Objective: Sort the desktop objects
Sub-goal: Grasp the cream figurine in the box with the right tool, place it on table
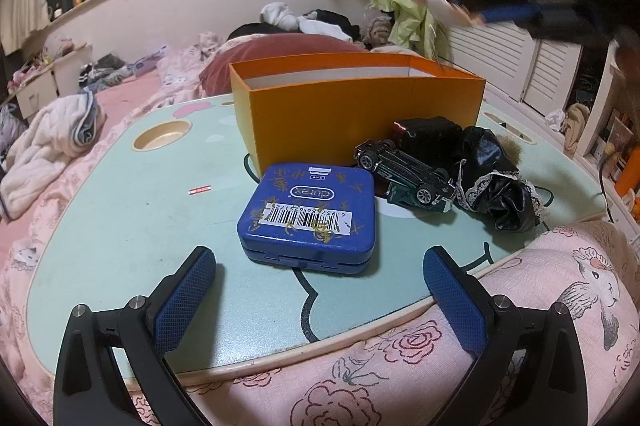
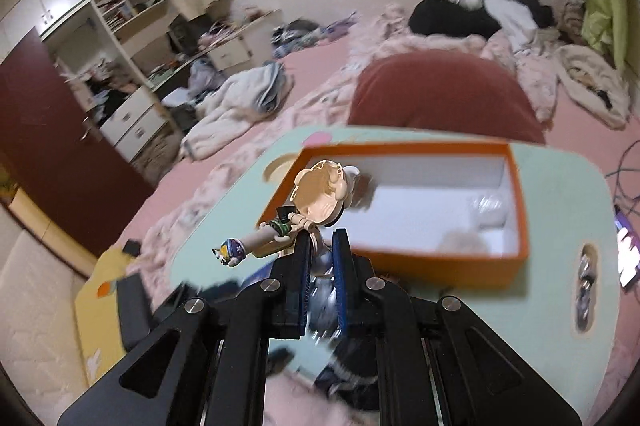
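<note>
My left gripper [image 1: 319, 266] is open and empty, low over the pale green lap table [image 1: 120, 218], just short of a blue tin [image 1: 308, 214]. Behind the tin stands an open orange box [image 1: 360, 114]. Right of the tin lie a dark toy car [image 1: 404, 166] on its side and a black lacy cloth [image 1: 496, 182]. My right gripper [image 2: 321, 240] is shut on a doll figure [image 2: 316, 202] and holds it in the air above the near left edge of the orange box [image 2: 440, 258]. It shows blurred at the upper right of the left wrist view [image 1: 472, 2].
The table has a round cup recess [image 1: 162, 136] at its far left and a small red-white strip [image 1: 199, 190]. The table rests on a pink bed with a red cushion [image 1: 288, 54], blankets and clothes. White objects [image 2: 488, 210] lie inside the box.
</note>
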{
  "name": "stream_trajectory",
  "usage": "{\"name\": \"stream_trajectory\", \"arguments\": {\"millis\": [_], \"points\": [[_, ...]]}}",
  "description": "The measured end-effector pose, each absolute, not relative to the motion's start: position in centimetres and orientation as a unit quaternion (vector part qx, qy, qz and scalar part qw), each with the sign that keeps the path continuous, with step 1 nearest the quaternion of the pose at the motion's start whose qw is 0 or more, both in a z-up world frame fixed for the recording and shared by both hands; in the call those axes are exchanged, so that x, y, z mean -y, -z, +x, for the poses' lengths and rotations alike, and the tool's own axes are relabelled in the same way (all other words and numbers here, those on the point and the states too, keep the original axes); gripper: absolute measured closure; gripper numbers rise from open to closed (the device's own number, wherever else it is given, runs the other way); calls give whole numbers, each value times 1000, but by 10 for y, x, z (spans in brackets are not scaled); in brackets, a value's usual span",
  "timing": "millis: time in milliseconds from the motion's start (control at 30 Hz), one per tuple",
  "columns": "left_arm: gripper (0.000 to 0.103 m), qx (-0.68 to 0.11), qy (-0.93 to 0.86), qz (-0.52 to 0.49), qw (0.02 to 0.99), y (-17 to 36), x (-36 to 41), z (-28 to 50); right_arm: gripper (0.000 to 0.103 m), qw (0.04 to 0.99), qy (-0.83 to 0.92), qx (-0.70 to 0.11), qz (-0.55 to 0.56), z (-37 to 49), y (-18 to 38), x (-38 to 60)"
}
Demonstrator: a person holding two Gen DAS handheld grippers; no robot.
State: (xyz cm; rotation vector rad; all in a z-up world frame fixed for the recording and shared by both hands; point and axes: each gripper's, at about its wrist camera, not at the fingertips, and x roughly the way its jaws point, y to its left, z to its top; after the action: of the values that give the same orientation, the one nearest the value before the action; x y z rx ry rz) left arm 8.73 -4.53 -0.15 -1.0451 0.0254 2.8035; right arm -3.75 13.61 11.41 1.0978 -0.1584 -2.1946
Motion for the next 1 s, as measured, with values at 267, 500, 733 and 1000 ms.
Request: {"name": "stream_trajectory", "arguments": {"millis": [267, 500, 733, 1000], "points": [[0, -8, -934, -348, 75, 1, 45, 88, 89, 305, 844, 17, 441, -32, -70, -119], [0, -8, -935, -348, 75, 1, 45, 89, 42, 310, 872, -26, 377, 38, -61, -144], [0, -8, -935, -347, 75, 1, 45, 90, 30, 264, 884, -85, 376, 74, -17, -155], [1, 4, -941, -329, 81, -10, 42, 87, 21, 260, 896, -79, 350, 74, -15, -161]]}}
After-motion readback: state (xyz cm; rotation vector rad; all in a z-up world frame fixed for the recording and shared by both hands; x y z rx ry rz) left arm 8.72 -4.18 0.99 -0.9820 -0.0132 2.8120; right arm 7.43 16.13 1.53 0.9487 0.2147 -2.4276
